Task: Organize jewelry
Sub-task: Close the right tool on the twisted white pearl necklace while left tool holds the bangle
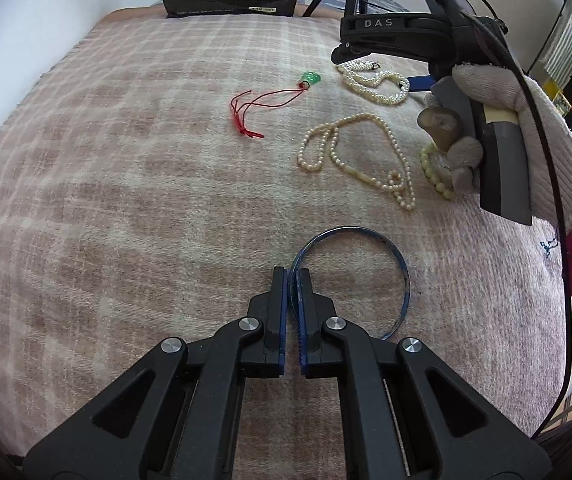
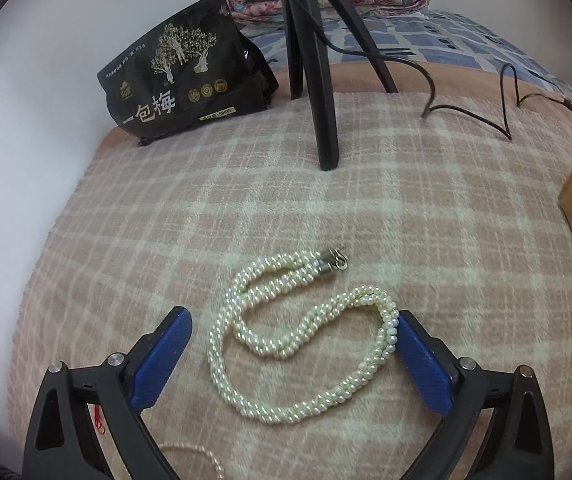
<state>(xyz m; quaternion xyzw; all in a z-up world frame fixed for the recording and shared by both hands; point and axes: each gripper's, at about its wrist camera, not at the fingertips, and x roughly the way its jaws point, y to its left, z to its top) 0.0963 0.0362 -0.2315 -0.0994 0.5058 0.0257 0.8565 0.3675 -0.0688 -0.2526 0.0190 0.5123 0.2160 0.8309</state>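
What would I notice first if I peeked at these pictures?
The twisted pearl necklace coiled on the plaid blanket, lying between the wide-open fingers of the right hand-held gripper. Next, the thin blue bangle, pinched at its rim by the left hand-held gripper. Farther back lies a red cord with a green pendant.

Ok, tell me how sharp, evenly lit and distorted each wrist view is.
Left wrist view: soft even light, faint shadows, strong fisheye bending of the pink plaid blanket; the thin blue metal bangle in the left gripper is crisp. Right wrist view: same bending, dark corners; the twisted white pearl necklace between the open right gripper looks slightly soft.
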